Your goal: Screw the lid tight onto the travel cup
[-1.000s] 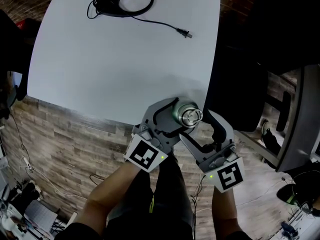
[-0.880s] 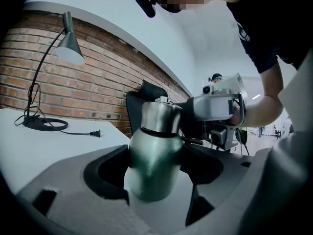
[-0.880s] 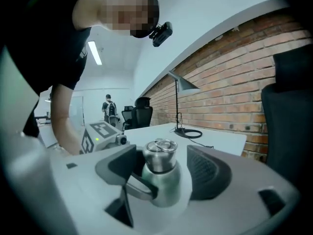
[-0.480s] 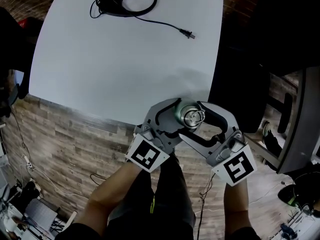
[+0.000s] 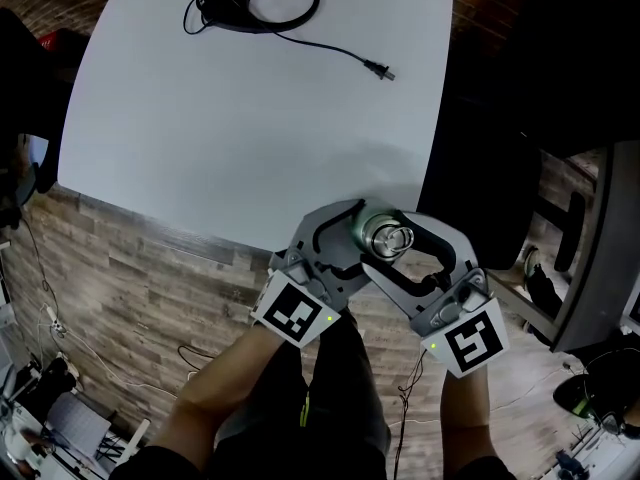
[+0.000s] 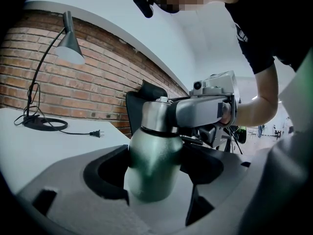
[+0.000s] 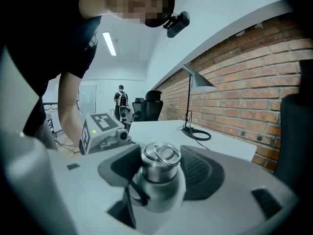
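A green metal travel cup [image 5: 358, 224] with a steel ring-top lid [image 5: 387, 236] is held in the air just off the table's near edge. My left gripper [image 5: 358, 232] is shut on the cup's body [image 6: 154, 165], a pad on each side. My right gripper [image 5: 392, 244] comes in from the right, with the lid [image 7: 159, 159] between its jaws. Those jaws have just been closing, and both pads look to touch the lid's sides. In the left gripper view, one right jaw [image 6: 205, 111] lies across the lid.
The white table [image 5: 250, 128] stretches away beyond the cup. A desk lamp's ring base [image 5: 265, 0] sits at its far edge, with its cord and plug [image 5: 380, 69]. A black chair [image 5: 480, 168] stands right of the table. Wood floor lies below my hands.
My right gripper has rolled and shifted up from the lower right, so its jaws now sit around the lid and have narrowed on it. The left gripper and cup have stayed put.
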